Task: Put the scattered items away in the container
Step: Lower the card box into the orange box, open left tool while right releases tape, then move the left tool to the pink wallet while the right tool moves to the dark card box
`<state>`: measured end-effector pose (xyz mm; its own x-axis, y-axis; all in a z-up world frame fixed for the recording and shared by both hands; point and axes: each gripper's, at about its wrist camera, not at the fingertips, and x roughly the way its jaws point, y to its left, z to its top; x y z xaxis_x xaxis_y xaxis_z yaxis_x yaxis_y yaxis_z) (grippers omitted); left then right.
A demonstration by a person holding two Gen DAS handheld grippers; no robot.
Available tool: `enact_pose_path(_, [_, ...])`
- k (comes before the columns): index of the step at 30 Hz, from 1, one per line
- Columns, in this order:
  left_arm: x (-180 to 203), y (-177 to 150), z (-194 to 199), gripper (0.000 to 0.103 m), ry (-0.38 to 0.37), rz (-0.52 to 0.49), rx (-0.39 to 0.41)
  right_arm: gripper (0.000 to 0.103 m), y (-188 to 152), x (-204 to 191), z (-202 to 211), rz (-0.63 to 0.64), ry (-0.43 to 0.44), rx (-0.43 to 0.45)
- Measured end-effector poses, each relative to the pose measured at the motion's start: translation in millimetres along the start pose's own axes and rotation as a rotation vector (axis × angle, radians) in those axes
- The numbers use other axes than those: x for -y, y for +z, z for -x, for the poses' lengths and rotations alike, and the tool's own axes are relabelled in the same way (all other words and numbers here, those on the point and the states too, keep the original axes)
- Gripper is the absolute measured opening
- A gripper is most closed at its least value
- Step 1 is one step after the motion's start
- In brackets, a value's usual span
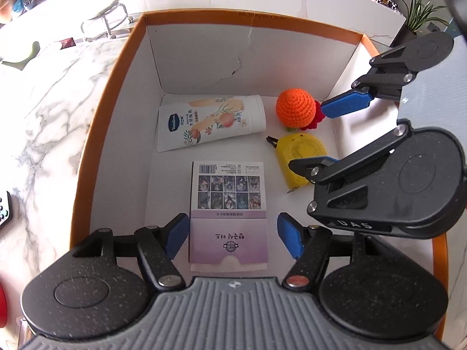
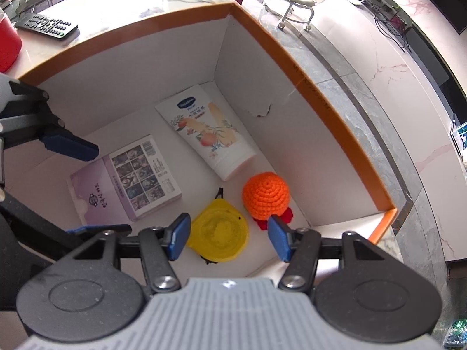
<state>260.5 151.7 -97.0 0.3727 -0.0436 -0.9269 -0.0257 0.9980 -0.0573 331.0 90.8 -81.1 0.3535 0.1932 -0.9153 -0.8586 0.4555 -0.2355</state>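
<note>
Nearest the left wrist camera, the left gripper (image 1: 232, 234) is seen with its blue pads spread wide and nothing held. It hangs over the near end of a card box (image 1: 229, 204), which lies flat between the pads without being touched by either.

Everything rests inside the container (image 1: 96, 134), a white-walled carton with an orange rim, set on a marble table (image 1: 49, 102). Taken from left to right in this view: a white tube (image 1: 210, 122) printed with peaches is laid on its side along the far wall; the card box is placed in front of it, nearer the camera; an orange crochet ball (image 1: 296, 108) with red trim sits in the far right corner; a yellow tape measure (image 1: 300, 160) lies just in front of the ball.

At the right, the right gripper (image 1: 324, 138) reaches into the container. Its jaws are wide apart and empty. One blue finger (image 1: 346, 105) is seen touching or almost touching the red trim of the ball; the other is over the tape measure.

From the right wrist camera, the right gripper (image 2: 229, 237) is shown open above the tape measure (image 2: 219, 233), with the ball (image 2: 265, 195) just beyond its right pad. A remote (image 2: 46, 26) and a red object (image 2: 8, 43) lie on the table outside the container.
</note>
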Motion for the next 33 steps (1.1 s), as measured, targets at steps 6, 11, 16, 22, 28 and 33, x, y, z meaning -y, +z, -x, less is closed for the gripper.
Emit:
enact_pose_path(6, [-10.4,0.9,12.3,0.079,0.021,0.022,0.051,0.061,-7.8,6.1,28.0,-0.006,-0.015,0.045])
enact_pose_path(11, [-2.0,-6.6,35.5,0.079,0.038,0.022,0.103,0.060,-16.9,3.7,50.6,-0.012,-0.037,0.097])
enact_pose_path(16, [7.5,-14.4,59.1,0.079,0.041,0.008,0.140,0.060,-22.9,-13.6,67.4,-0.036,-0.064,0.130])
enact_pose_path(22, [19.5,-26.4,82.1,0.079,0.056,0.013,0.178,0.057,-34.3,-25.3,89.7,-0.056,-0.085,0.172])
enact_pose_path(28, [31.2,-42.5,104.8,0.079,0.059,0.005,0.212,0.057,-47.9,-37.8,113.7,-0.092,-0.116,0.206])
enact_pose_path(33, [39.6,-56.0,119.8,0.079,0.060,-0.006,0.231,0.057,-63.6,-45.8,132.4,-0.118,-0.127,0.226])
